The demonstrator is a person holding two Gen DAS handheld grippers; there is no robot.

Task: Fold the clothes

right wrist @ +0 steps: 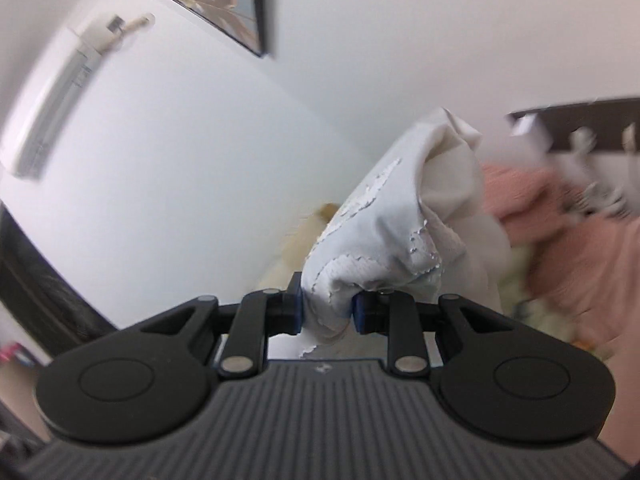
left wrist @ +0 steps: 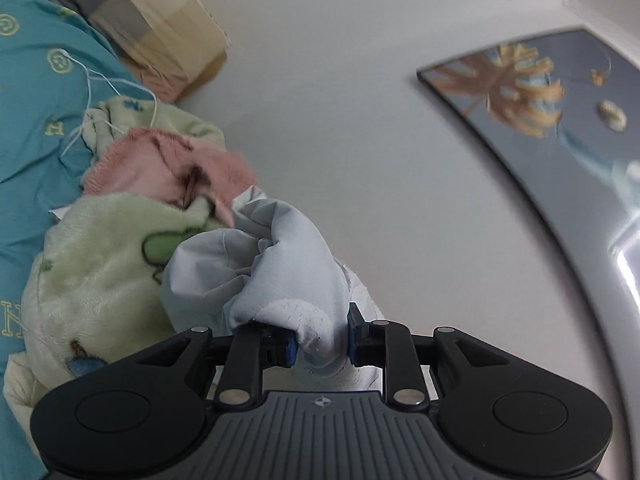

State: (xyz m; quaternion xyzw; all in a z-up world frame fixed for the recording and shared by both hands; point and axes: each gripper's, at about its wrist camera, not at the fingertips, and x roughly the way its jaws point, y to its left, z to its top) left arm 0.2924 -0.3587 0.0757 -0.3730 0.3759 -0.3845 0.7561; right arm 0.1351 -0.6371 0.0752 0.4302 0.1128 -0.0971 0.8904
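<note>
A pale blue-white garment (left wrist: pixel 276 268) with a cracked white print is bunched up and lifted in the air. My left gripper (left wrist: pixel 322 344) is shut on one part of it. My right gripper (right wrist: pixel 328 312) is shut on another part of the same garment (right wrist: pixel 404 216), which rises in a bundle above the jaws. Both wrist views point up toward the white wall. The rest of the garment hangs out of view below the grippers.
A pile of clothes lies at the left: a pale green fleece (left wrist: pixel 104 264) and a pink fleece (left wrist: pixel 172 164) on a teal bedsheet (left wrist: pixel 36 92). A cardboard box (left wrist: pixel 160 28) stands behind. A framed picture (left wrist: pixel 552 120) hangs on the wall. Pink cloth (right wrist: pixel 580 248) lies at the right.
</note>
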